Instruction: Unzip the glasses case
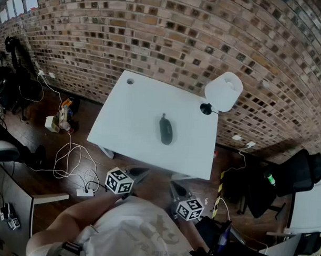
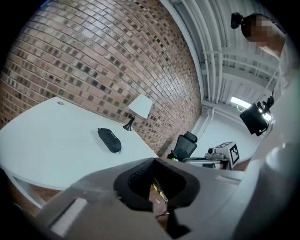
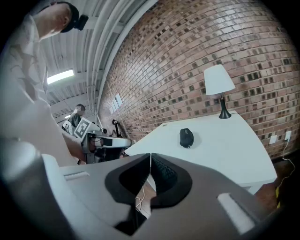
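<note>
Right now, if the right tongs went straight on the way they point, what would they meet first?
Probably the white table, close to its near edge and short of the glasses case, though the depth is hard to judge.

Open tabletop (image 1: pixel 132 111) surrounds the glasses case (image 1: pixel 166 129); the lamp (image 1: pixel 224 92) stands well apart.

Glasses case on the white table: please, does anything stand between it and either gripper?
Nothing visible does. The dark oblong glasses case lies alone mid-table; only bare white tabletop separates it from the shut left gripper and right gripper.
</note>
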Available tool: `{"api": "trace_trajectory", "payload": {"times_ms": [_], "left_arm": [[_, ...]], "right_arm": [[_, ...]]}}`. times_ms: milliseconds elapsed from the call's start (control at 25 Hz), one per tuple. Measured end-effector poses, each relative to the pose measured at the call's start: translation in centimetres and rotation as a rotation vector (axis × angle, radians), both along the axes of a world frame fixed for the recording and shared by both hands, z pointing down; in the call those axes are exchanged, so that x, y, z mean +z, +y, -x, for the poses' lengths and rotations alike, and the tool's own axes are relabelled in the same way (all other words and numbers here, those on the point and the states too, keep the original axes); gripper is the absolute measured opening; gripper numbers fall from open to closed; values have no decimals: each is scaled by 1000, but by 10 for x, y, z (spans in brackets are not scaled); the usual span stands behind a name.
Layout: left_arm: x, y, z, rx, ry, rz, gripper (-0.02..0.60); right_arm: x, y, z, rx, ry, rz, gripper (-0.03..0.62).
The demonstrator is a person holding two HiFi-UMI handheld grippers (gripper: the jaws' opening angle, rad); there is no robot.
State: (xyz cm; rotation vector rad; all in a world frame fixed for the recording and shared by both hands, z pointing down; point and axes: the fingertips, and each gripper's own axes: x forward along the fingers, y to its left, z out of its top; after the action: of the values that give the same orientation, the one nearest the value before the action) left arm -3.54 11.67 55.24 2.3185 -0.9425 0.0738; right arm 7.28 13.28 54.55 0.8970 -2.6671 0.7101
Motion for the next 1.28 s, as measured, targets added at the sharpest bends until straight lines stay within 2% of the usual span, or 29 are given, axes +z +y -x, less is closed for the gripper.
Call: {"api": "trace_trajectory", "payload": {"times_ms": [280, 560, 800, 1040, 1120, 1280], "left_arm": [[11, -16, 43, 12, 28, 32, 3], [25, -28, 58, 0, 54, 76, 3], [28, -56, 51, -8, 52, 90, 3], [25, -106, 44, -49, 44, 113, 5], [29, -120, 37, -56, 53, 138, 5], [49, -142, 4, -7, 53, 215, 5]], "right_arm": [[-1, -33, 24, 61, 6, -20, 11], [7, -51, 32, 75, 20, 0, 11], [19, -80, 35, 42, 10, 26, 11], [16, -129, 36, -26, -4, 9, 11], [17, -144, 35, -45, -14, 11, 11], [19, -170, 30, -86, -21, 18, 11]]}}
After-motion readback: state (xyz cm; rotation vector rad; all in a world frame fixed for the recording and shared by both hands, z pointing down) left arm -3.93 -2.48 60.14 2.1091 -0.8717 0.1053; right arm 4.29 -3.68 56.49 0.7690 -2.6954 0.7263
